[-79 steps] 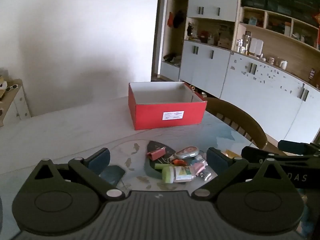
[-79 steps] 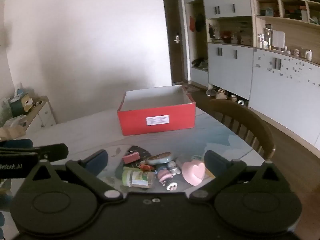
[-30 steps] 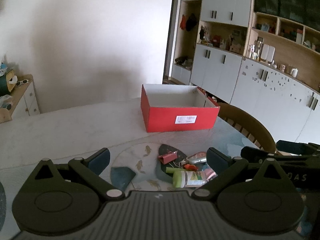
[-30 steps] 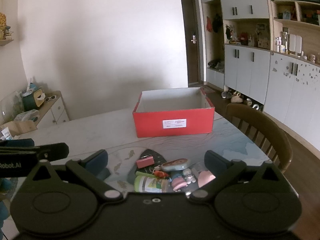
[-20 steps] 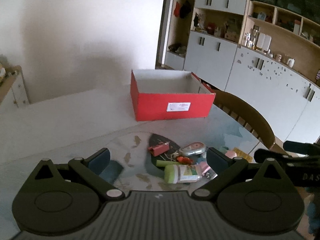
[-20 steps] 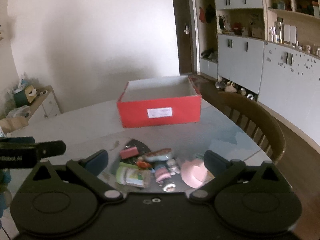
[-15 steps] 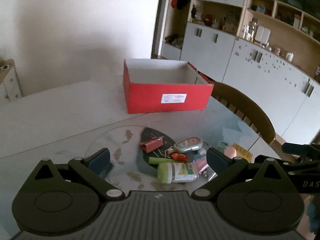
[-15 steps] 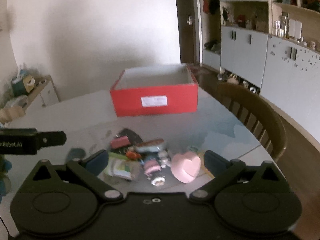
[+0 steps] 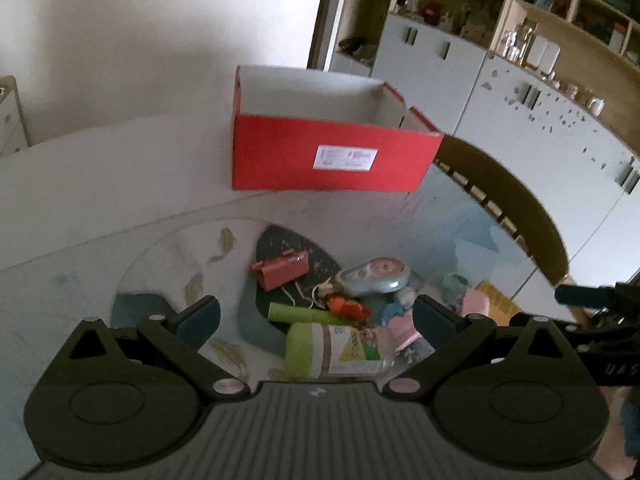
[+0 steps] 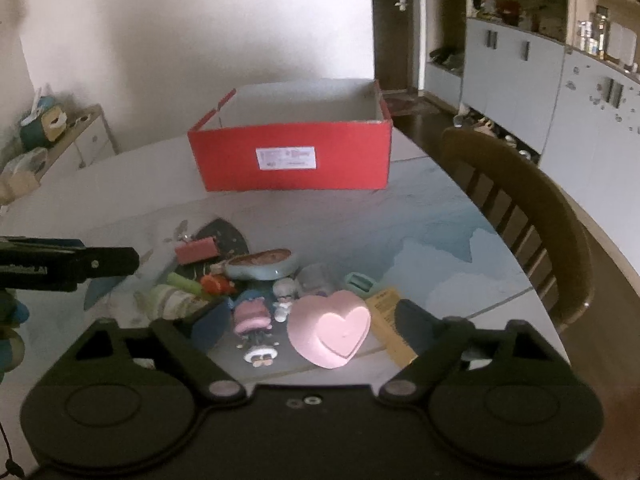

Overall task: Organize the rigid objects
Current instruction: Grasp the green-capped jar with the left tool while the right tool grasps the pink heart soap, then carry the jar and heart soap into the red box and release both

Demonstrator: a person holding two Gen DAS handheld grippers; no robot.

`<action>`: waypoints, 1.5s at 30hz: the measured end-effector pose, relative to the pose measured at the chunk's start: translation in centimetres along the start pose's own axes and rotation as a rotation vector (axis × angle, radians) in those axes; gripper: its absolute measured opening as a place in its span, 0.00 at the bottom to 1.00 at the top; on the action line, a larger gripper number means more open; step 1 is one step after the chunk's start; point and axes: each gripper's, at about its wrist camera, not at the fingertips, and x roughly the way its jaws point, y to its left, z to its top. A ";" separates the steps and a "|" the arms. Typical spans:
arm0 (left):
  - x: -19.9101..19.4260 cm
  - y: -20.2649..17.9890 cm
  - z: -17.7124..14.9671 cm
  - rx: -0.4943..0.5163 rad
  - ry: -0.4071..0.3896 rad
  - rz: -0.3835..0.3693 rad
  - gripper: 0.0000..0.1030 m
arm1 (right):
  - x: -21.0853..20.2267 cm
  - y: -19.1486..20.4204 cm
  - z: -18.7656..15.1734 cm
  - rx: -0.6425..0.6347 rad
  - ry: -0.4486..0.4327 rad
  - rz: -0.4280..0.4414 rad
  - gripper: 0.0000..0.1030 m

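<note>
A pile of small items lies on the table in front of an open red box [image 9: 336,156] [image 10: 292,160]. My left gripper [image 9: 316,316] is open above the pile's near side, over a green-capped bottle [image 9: 336,350], a green tube [image 9: 296,314] and a small orange piece [image 9: 348,308]. Farther off lie a red clip [image 9: 282,270] and a light-blue oval case [image 9: 374,276]. My right gripper [image 10: 312,326] hangs over a pink heart-shaped box [image 10: 332,328] and a pink-and-blue figure [image 10: 252,316]. Its jaws are closing, and the pads do not touch either one.
A wooden chair [image 10: 532,208] stands at the table's right edge. A yellow card [image 10: 390,320] lies beside the heart box. The left gripper's black finger [image 10: 100,262] reaches in from the left of the right wrist view. Grey cabinets line the far wall.
Both grippers have come forward and down toward the pile, so the items and the red box look larger. The right gripper's jaws stand slightly narrower than before.
</note>
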 end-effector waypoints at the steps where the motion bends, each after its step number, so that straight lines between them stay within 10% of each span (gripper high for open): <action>1: 0.5 0.0 -0.1 -0.008 0.010 0.001 1.00 | 0.3 -0.2 0.0 -0.006 0.007 0.006 0.85; 20: 6.4 -2.1 -3.6 0.075 0.145 0.069 1.00 | 6.6 -2.4 -0.5 -0.215 0.163 0.090 0.75; 45: 8.2 -3.0 -3.5 0.017 0.157 0.099 0.83 | 7.1 -2.5 0.8 -0.256 0.143 0.168 0.68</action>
